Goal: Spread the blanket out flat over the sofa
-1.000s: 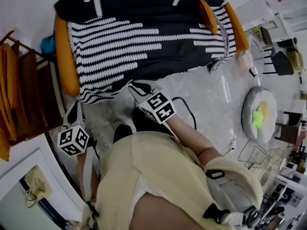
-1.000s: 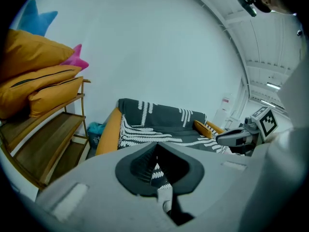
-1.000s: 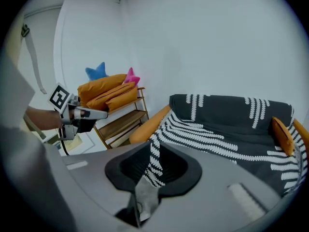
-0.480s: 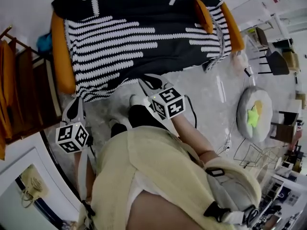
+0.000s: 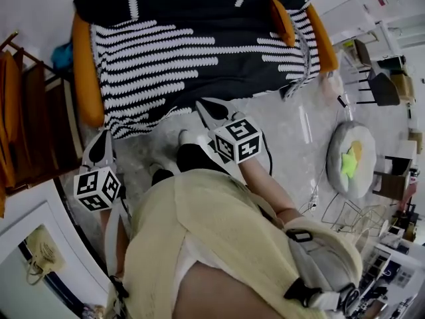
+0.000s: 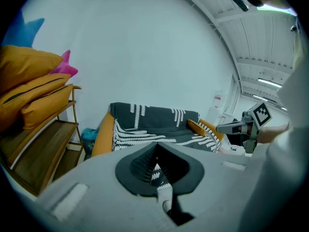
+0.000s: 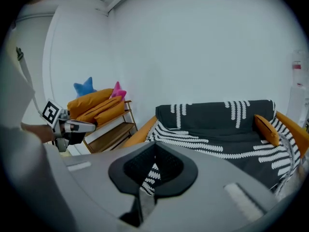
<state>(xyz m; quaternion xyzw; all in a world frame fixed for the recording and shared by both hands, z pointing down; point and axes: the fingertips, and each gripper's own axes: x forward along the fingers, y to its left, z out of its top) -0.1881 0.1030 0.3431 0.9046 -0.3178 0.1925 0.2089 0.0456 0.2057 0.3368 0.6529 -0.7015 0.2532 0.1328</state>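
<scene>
The black blanket with white dashed stripes [image 5: 199, 52] lies spread over the orange sofa [image 5: 86, 85], covering seat and backrest and hanging over the front edge. An orange cushion [image 5: 283, 20] rests on it at the right end. My left gripper [image 5: 101, 137] hovers off the sofa's front left corner, jaws together and empty. Pulled back from the middle of the front edge, my right gripper [image 5: 206, 105] is shut on nothing. Both gripper views look at the blanket [image 6: 154, 124] [image 7: 217, 124] from a distance. Each also catches the other gripper [image 6: 219, 127] [image 7: 91, 126].
A wooden shelf [image 5: 33, 131] holding orange cushions stands left of the sofa. A round grey cushion with a green star [image 5: 352, 158] lies on the floor at the right, near chairs [image 5: 385, 85] and wire racks. A black cable [image 5: 265, 155] runs across the marble floor.
My right gripper has drifted right and a little towards the sofa, and its jaws have closed. The left gripper has shifted slightly. The blanket has stayed put.
</scene>
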